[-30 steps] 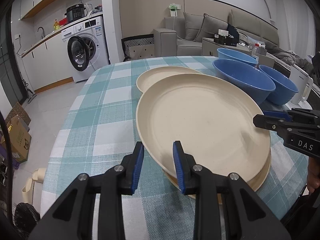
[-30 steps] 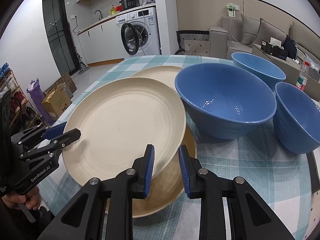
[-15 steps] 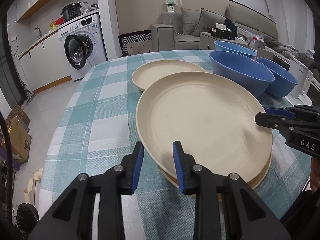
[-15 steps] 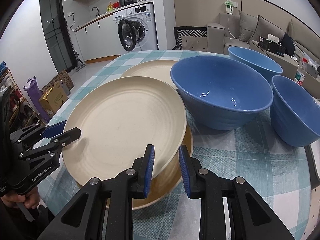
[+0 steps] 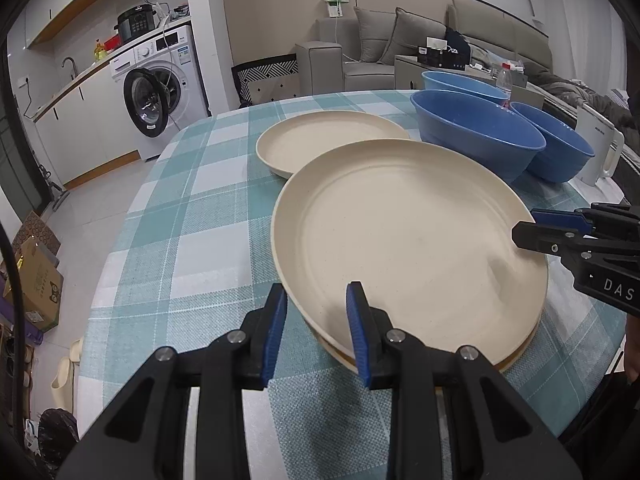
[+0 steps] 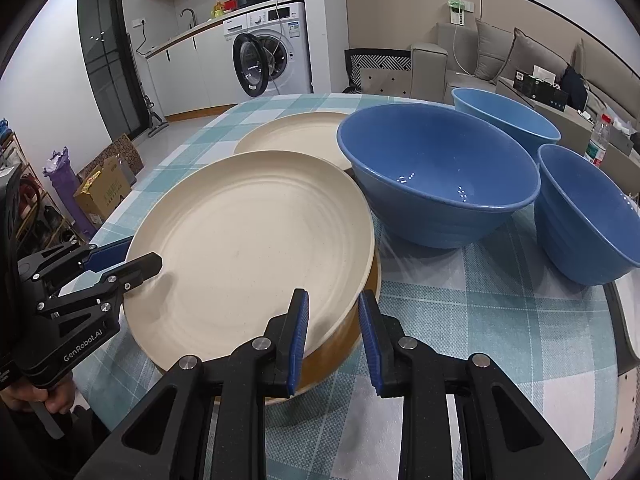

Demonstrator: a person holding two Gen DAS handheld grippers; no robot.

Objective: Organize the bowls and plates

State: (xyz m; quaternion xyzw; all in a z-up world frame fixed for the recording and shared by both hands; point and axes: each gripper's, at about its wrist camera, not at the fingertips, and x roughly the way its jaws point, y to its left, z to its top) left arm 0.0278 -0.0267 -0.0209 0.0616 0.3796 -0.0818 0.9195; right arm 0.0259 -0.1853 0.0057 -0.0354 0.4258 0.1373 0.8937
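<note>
Holding a cream plate (image 5: 408,248) from two sides, we have our left gripper (image 5: 316,320) at its near rim and our right gripper (image 6: 332,328) at the opposite edge, each with its jaws spread and the rim sitting in the gap, not pinched as far as we can tell. That top plate rests, slightly off-centre, on a darker, tan plate (image 6: 340,344) beneath it on the checked tabletop (image 5: 180,220); whether it has fully settled or hangs just above we cannot tell. So two plates look as good as stacked, and we judge the stacking step nearly done, with release and withdrawal of both grippers to come. Just beyond the stack lies a second cream plate (image 5: 328,142), alone and flat on the cloth, which we would expect to join the pile. Beside it, to the right, stand three blue bowls: a large bowl (image 6: 436,172) near the stack, a smaller bowl (image 6: 592,216) at the table's right edge, and a far bowl (image 6: 504,114) behind them. All three stand apart and upright, none nested, so the bowl half of the job looks untouched.
</note>
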